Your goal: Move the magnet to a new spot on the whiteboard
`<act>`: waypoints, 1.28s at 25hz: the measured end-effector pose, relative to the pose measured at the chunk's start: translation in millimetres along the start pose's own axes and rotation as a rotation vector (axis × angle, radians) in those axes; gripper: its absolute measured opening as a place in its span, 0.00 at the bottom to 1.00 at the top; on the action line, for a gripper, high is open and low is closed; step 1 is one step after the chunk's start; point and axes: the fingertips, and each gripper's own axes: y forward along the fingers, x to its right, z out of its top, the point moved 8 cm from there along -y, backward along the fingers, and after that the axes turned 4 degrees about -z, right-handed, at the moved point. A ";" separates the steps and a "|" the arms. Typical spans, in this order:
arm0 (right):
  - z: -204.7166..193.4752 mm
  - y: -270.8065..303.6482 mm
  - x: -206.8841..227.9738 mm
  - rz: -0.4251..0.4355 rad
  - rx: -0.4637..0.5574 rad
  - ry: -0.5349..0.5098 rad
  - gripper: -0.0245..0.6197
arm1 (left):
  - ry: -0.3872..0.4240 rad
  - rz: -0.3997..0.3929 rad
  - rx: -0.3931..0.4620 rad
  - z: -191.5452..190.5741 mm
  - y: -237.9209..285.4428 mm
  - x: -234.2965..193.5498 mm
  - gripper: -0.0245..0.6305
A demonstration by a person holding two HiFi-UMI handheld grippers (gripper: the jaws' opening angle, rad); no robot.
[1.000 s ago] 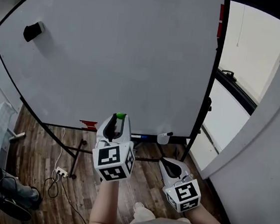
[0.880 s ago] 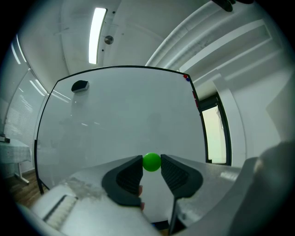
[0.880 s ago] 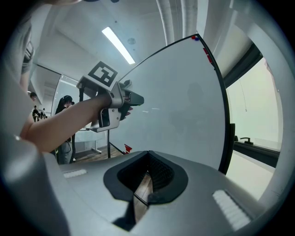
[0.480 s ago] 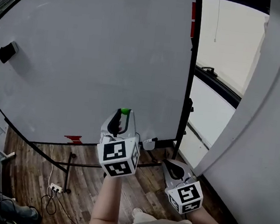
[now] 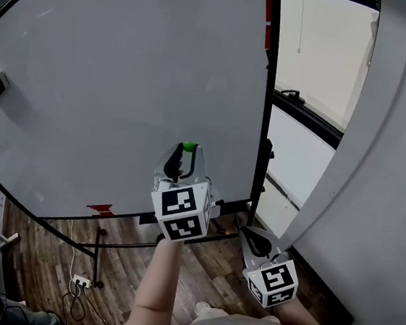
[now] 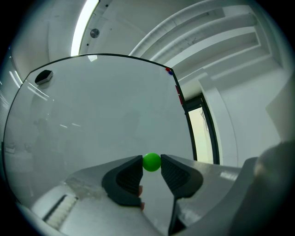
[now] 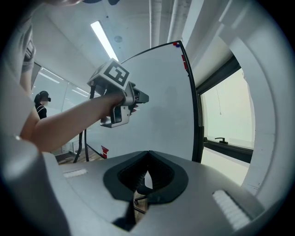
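Magnet [image 6: 151,162], a small green ball, sits clamped between the tips of my left gripper [image 6: 151,164], its jaws parted just enough for it, in front of the whiteboard [image 5: 111,75], low near its right edge. Round, it shows no long axis. My right gripper [image 7: 148,154] is closed and empty.

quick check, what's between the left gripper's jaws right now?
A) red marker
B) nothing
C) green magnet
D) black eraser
C: the left gripper view shows the green magnet pinched between the jaw tips of the left gripper, while the black eraser sits far off at the upper left of the whiteboard.
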 end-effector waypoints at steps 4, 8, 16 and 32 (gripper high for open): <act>-2.7 2.0 -2.4 -0.013 -0.006 0.009 0.04 | 0.017 -0.009 -0.015 -2.1 15.1 1.2 0.25; -5.6 4.9 -3.0 -0.026 -0.013 0.021 0.04 | 0.038 -0.007 -0.036 -6.8 31.2 2.8 0.25; -10.2 7.7 -1.2 -0.043 -0.024 0.043 0.04 | 0.063 0.038 -0.054 -12.6 54.8 4.6 0.25; -12.0 13.8 -0.5 -0.025 -0.038 0.036 0.04 | 0.053 0.124 -0.064 -23.9 76.7 3.4 0.25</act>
